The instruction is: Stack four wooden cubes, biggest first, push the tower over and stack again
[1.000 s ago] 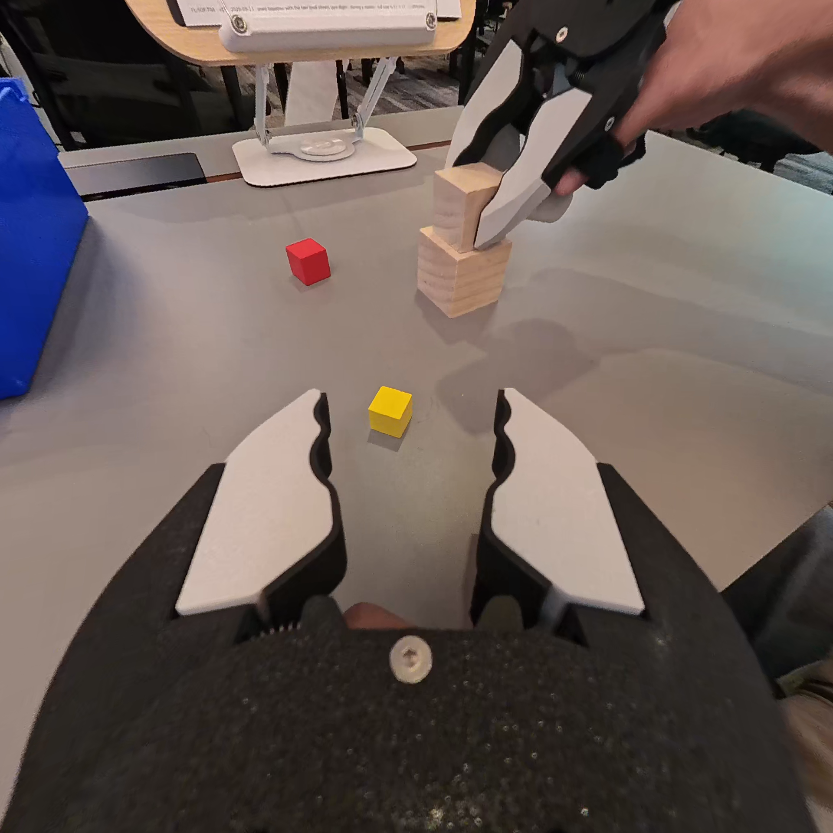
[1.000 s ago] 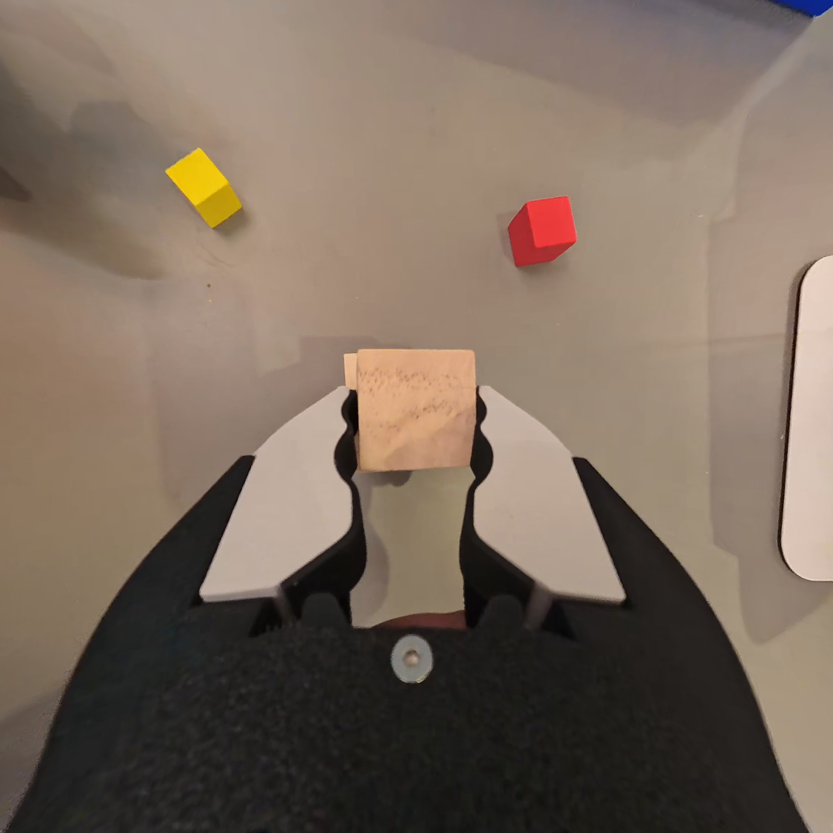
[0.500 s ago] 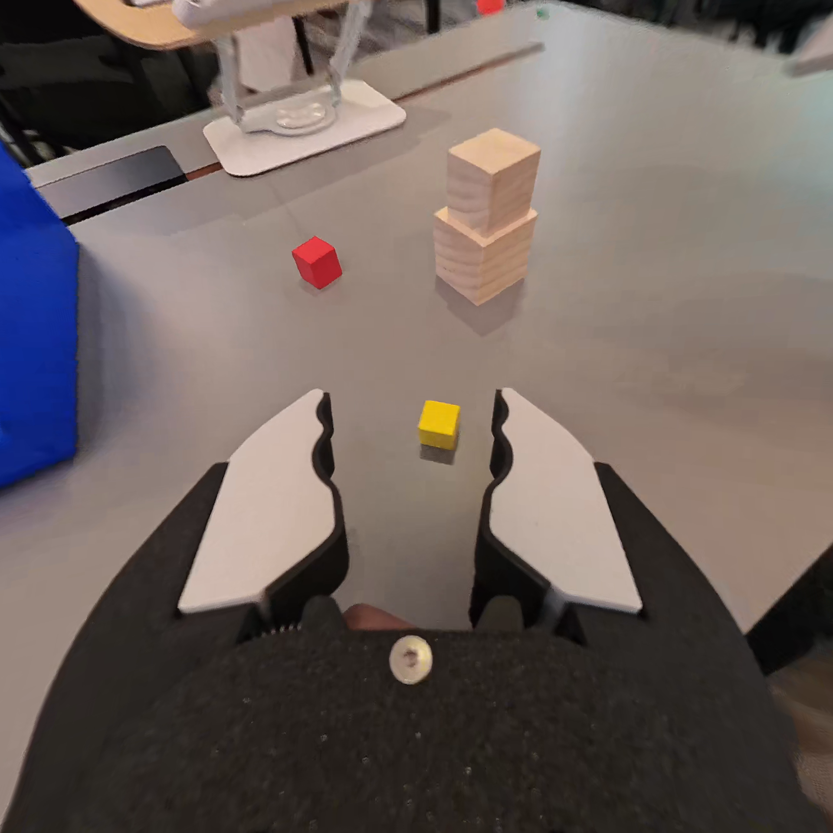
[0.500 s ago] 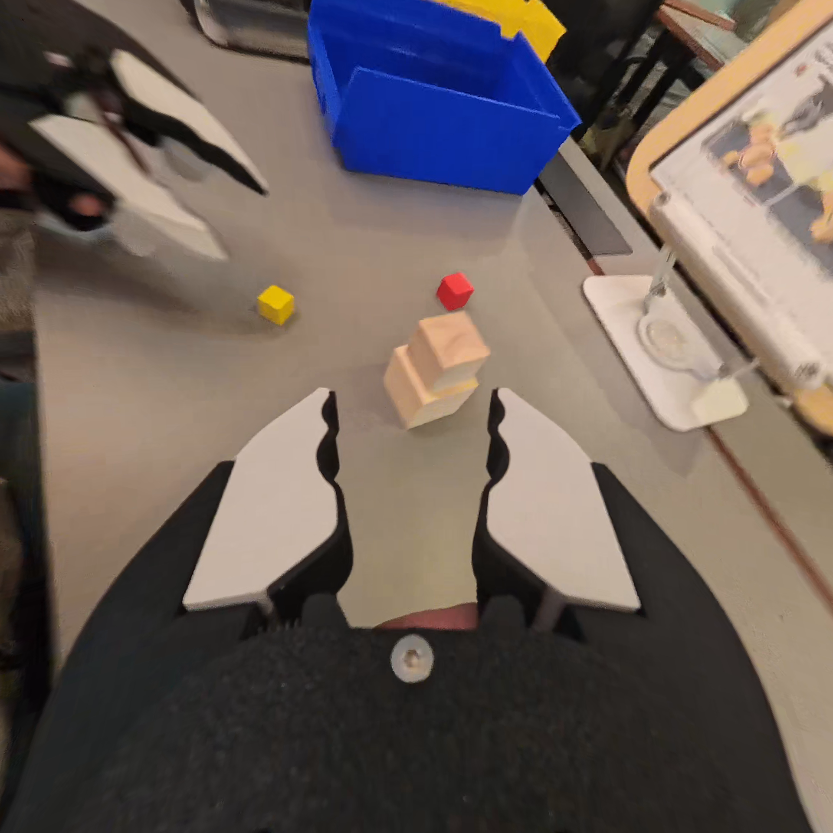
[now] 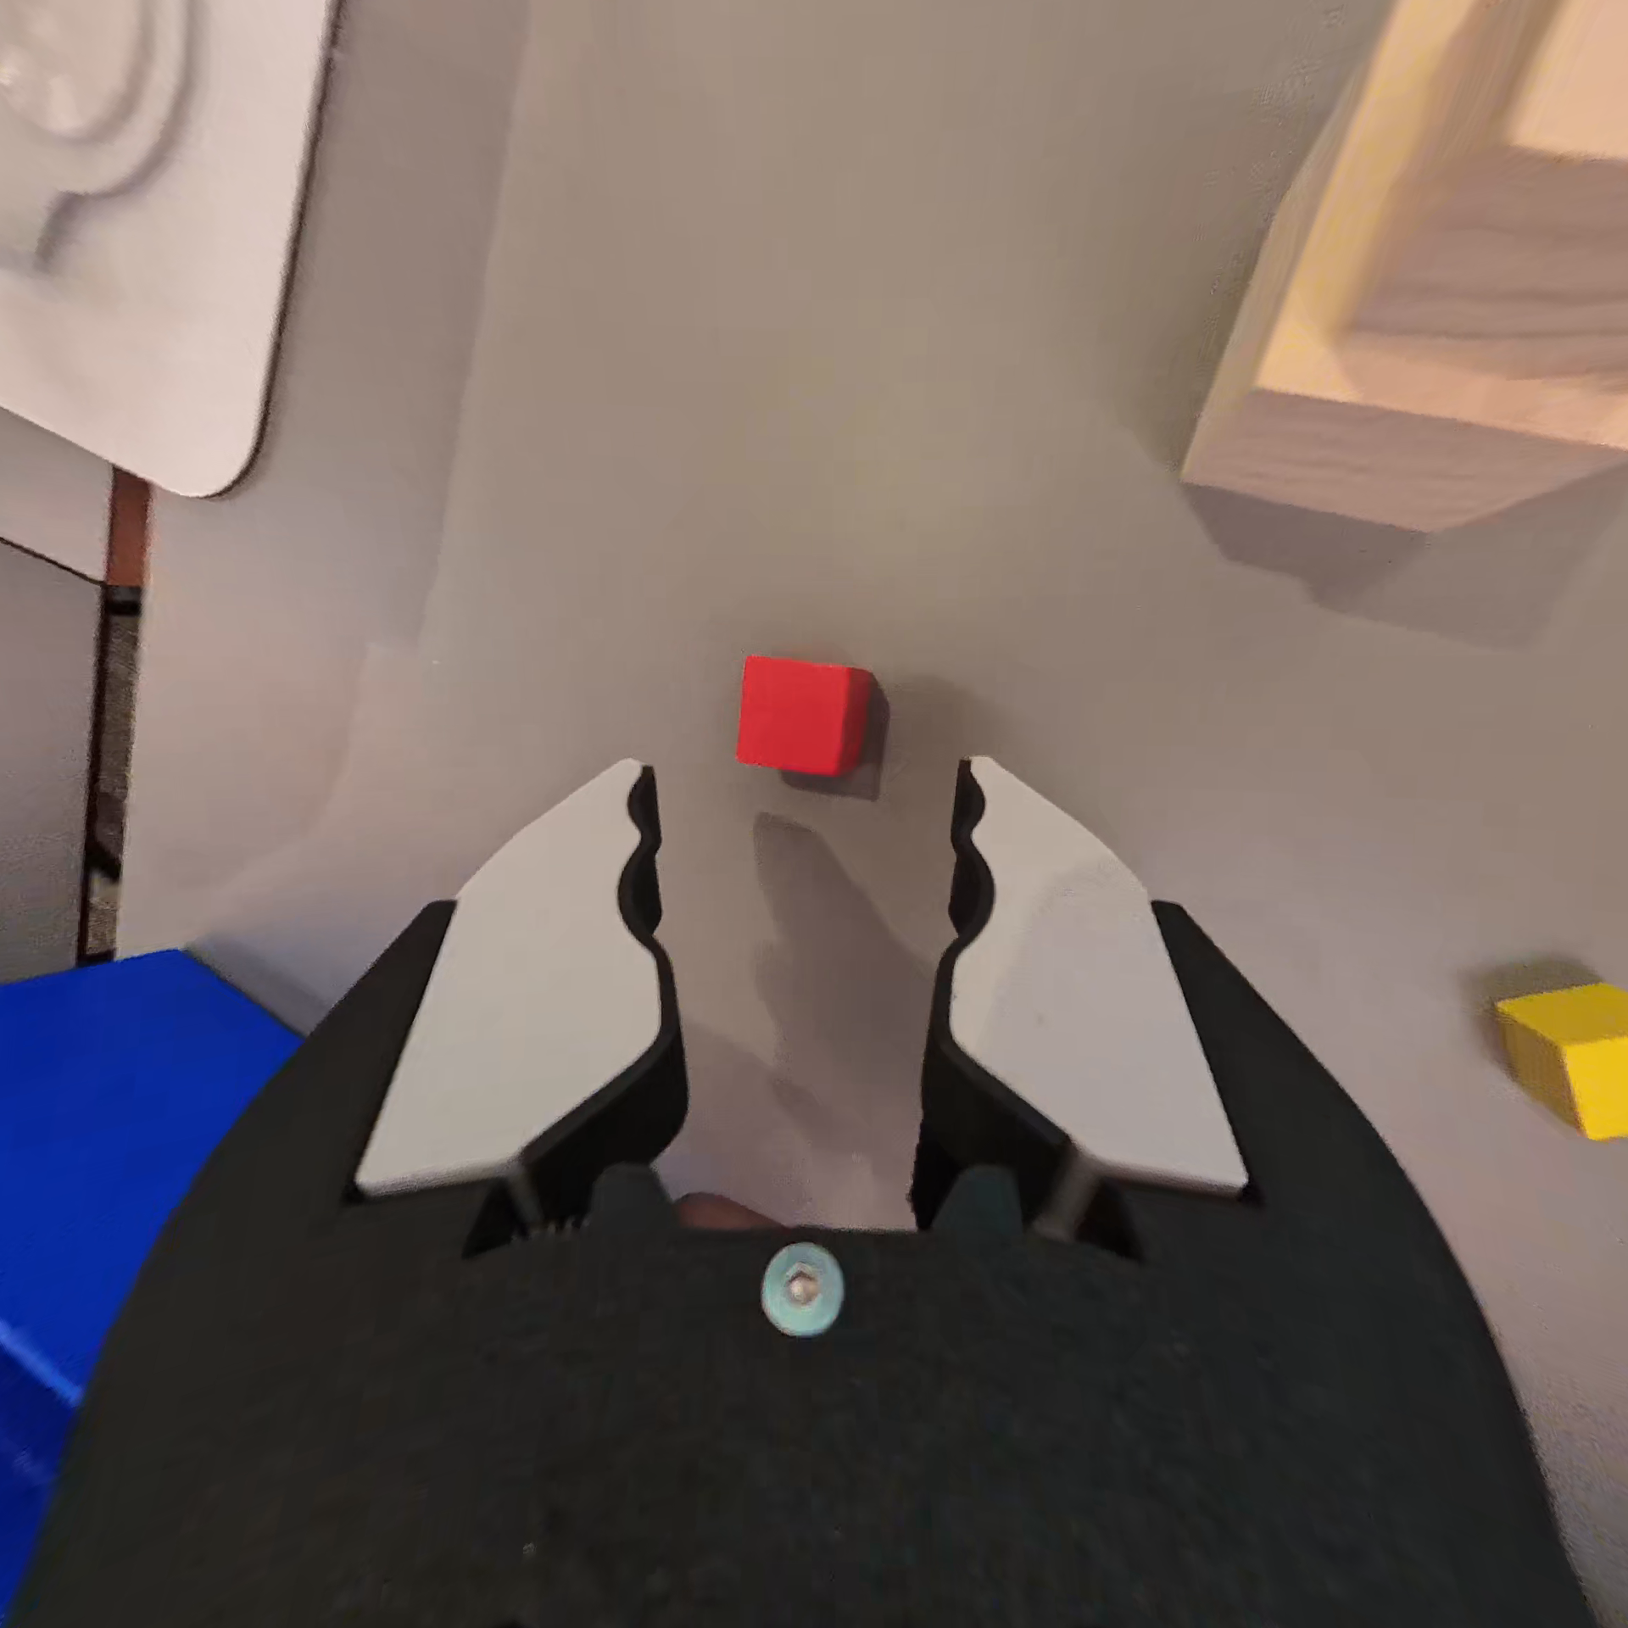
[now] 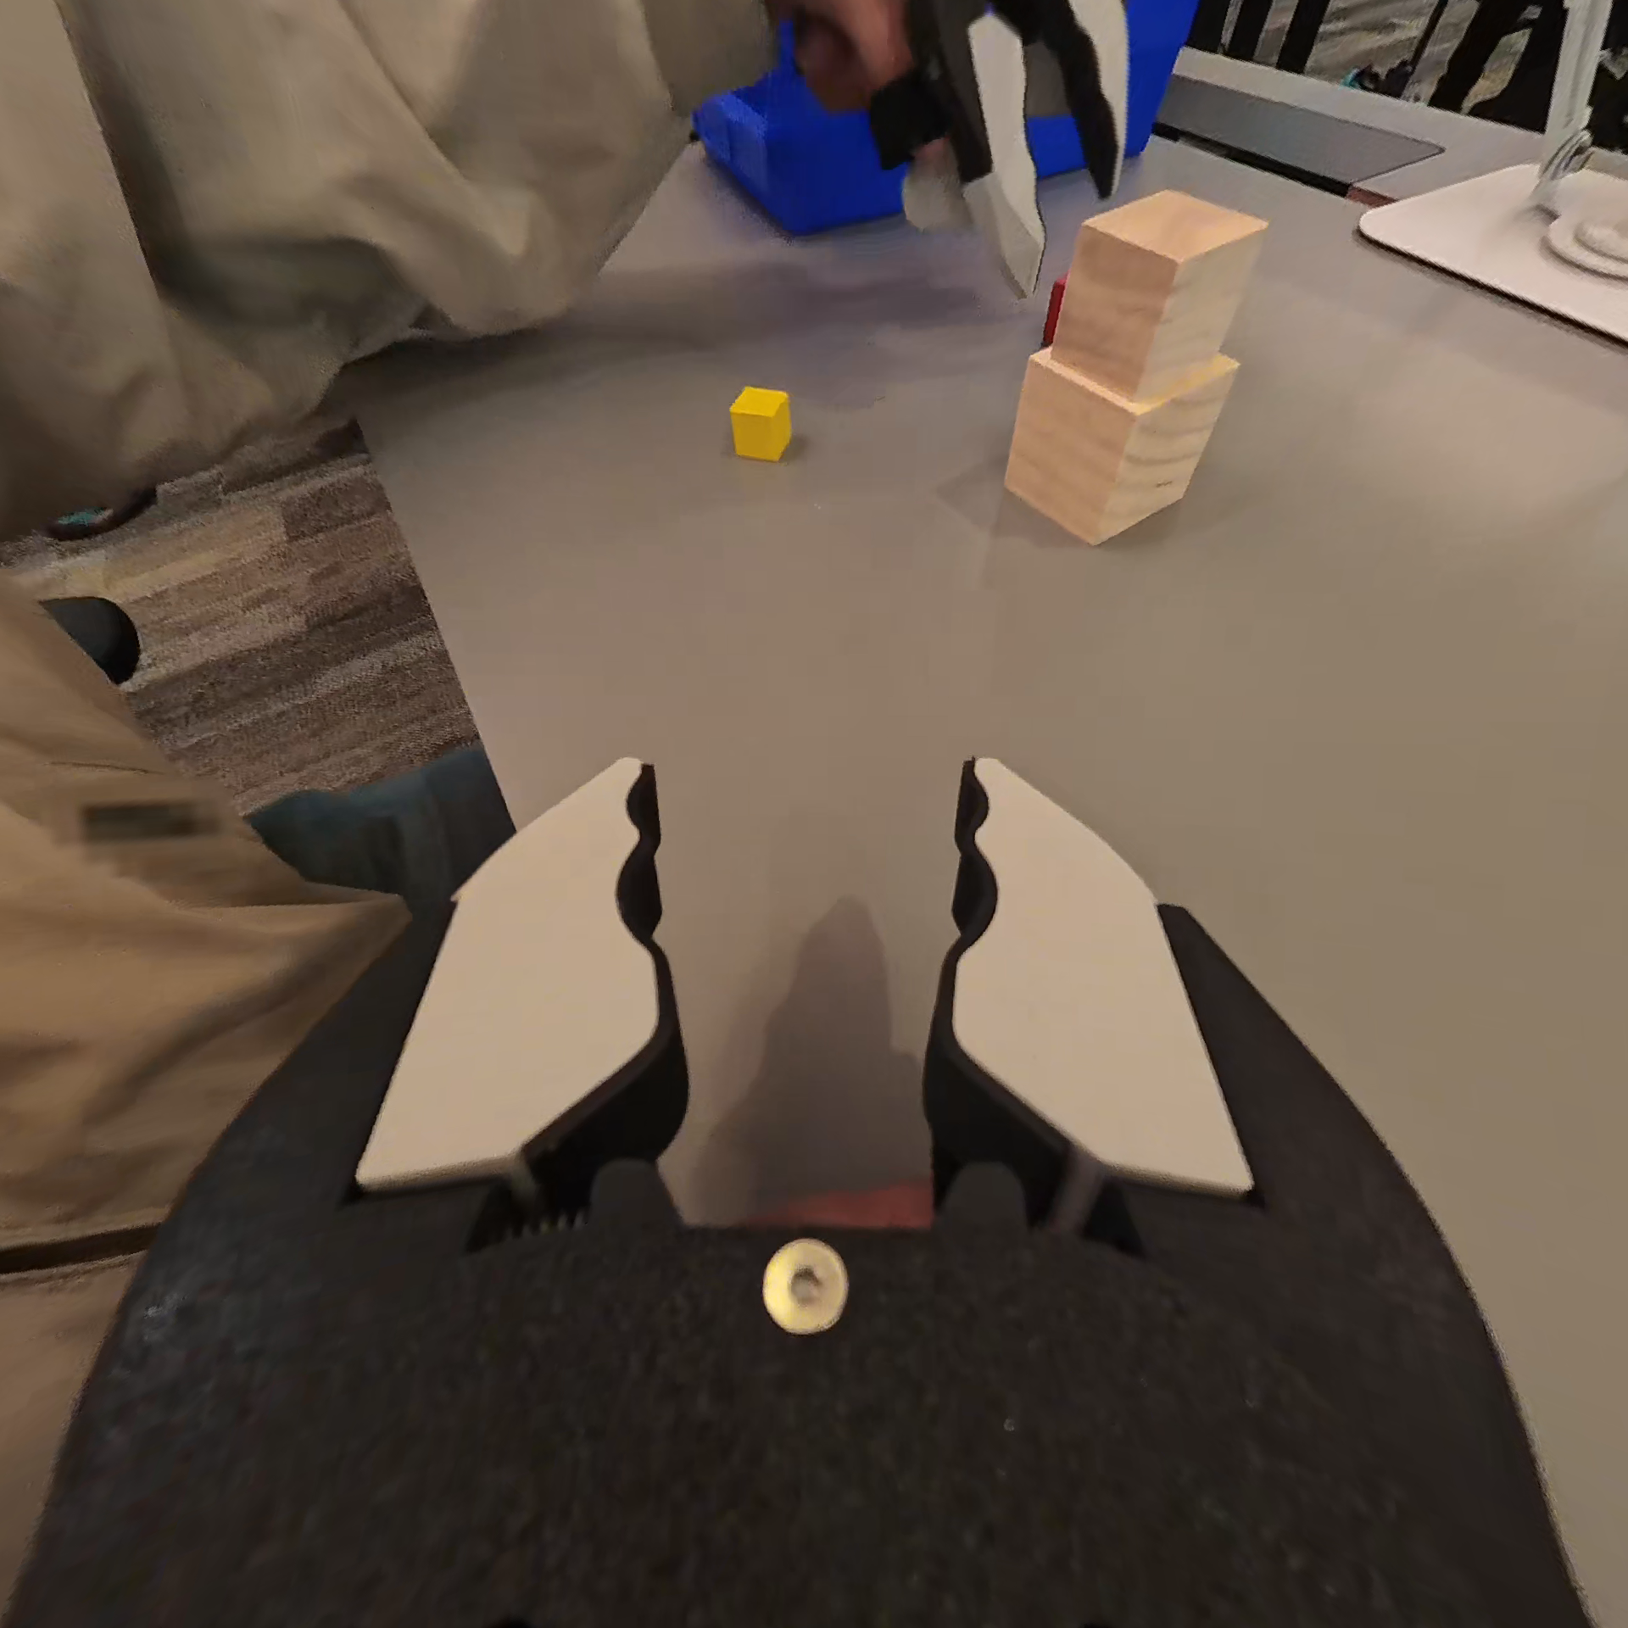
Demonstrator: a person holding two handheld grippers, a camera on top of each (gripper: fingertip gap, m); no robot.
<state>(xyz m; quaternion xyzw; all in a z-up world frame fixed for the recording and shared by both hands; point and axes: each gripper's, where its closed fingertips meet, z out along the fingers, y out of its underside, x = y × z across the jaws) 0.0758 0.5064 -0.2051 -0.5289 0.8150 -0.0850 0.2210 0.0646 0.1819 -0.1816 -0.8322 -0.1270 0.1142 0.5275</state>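
Your left tool (image 5: 805, 775) has swung from the yellow cube (image 5: 1572, 1057) to above the red cube (image 5: 800, 715), jaws spread, empty; your right tool (image 6: 805, 775) gapes empty too.

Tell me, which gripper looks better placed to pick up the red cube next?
Left. The left gripper is open right above the red cube, while the right gripper sits far back.
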